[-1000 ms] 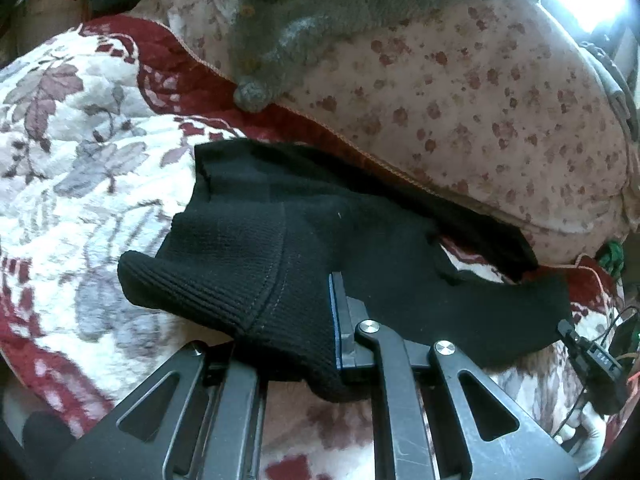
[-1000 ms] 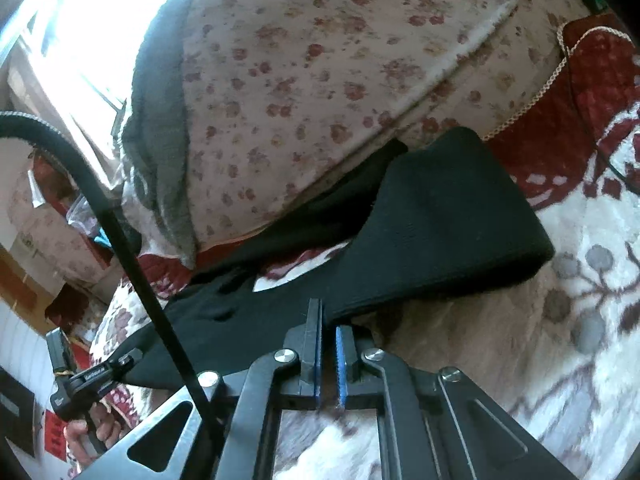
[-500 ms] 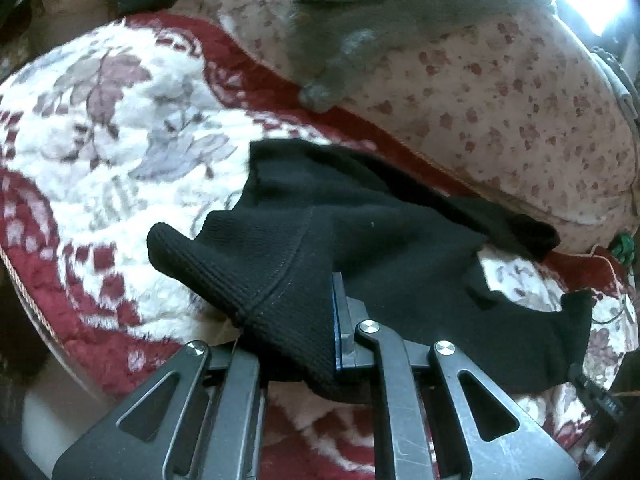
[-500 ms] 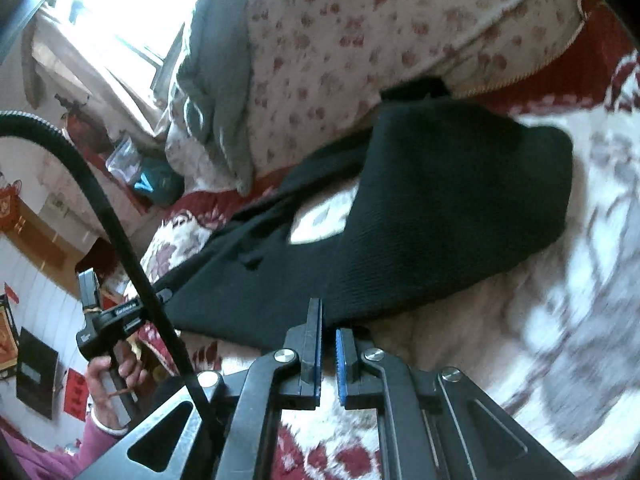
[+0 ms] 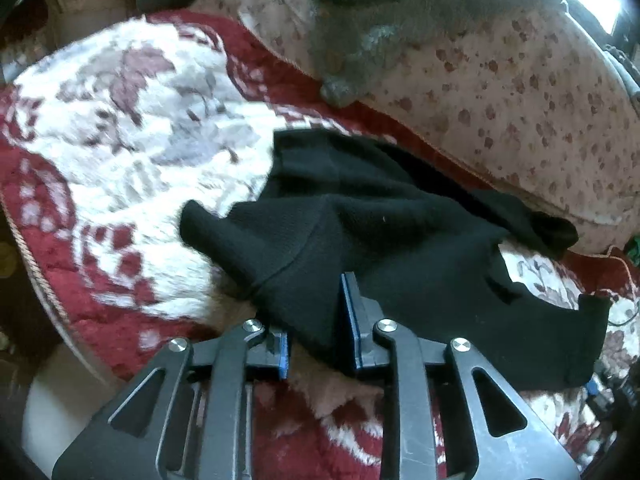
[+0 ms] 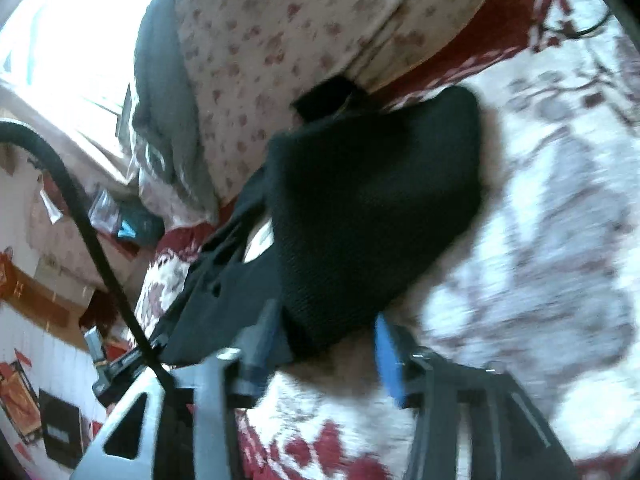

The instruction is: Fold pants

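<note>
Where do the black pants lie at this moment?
The black pants lie crumpled on the red-and-white blanket, beside the floral cushion, near both opening tongs.

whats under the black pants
The pants lie on a red and white floral blanket, which shows all around them. Their far edge runs up to the spotted quilt. Whatever lies directly beneath the cloth is covered.

You have a plush red-and-white floral blanket [image 5: 132, 152] spread beneath everything, edged with a tan cord. Behind it rises a cream quilt with small reddish flowers [image 5: 500, 92], and a grey fleecy cloth [image 5: 372, 36] is draped over its top. A bright window [image 6: 68, 36] glares beyond; a black corrugated cable [image 6: 92, 240] crosses your right view.
</note>
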Demonstrator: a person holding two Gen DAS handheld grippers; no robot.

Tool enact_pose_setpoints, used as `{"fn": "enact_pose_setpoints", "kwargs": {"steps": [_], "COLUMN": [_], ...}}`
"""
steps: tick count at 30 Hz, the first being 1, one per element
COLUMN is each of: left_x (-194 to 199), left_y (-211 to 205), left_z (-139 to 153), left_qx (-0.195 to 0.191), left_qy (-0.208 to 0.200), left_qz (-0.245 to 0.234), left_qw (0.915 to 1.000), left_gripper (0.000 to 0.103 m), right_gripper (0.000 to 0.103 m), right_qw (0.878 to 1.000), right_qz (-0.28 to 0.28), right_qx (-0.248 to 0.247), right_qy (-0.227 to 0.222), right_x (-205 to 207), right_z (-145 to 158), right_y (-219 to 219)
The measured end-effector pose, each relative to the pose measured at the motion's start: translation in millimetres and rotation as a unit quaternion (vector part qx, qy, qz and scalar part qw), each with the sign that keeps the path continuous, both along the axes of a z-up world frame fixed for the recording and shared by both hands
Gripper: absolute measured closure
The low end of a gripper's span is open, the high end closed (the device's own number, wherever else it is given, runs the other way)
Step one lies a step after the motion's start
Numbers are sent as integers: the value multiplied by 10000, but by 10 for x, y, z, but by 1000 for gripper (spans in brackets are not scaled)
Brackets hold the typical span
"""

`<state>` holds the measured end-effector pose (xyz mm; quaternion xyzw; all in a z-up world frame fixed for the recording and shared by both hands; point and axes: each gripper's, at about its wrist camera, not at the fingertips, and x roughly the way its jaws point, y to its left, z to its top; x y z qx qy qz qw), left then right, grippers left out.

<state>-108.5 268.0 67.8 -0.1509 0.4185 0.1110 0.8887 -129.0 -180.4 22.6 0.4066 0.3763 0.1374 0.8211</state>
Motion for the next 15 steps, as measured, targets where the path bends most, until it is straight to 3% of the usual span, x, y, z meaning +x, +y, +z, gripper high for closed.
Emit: {"fn": "enact_pose_setpoints", "kwargs": {"steps": [3, 6, 12, 15], "left_x": [-68, -120, -186, -223], "left_y": [-79, -164, -135, -119], "left_z": [117, 210, 334, 374], "left_qx": [239, 402, 337, 514], "left_qy": [-83, -186, -295, -311], "left_qz": [-49, -78, 126, 277], "left_qw": [9997, 9990, 9989, 9978], "left_gripper": [82, 82, 82, 82], "right_gripper": [55, 54, 53, 53], "right_qw": [9996, 9970, 9902, 9865], "right_qz": [-181, -176, -155, -222], "right_qx": [209, 748, 1353, 1579], "right_qy": [-15, -75, -303, -369], "right_x": [-62, -43, 220, 359], "right_z": [-35, -132, -206, -217], "right_y": [-220, -354, -415, -482]}}
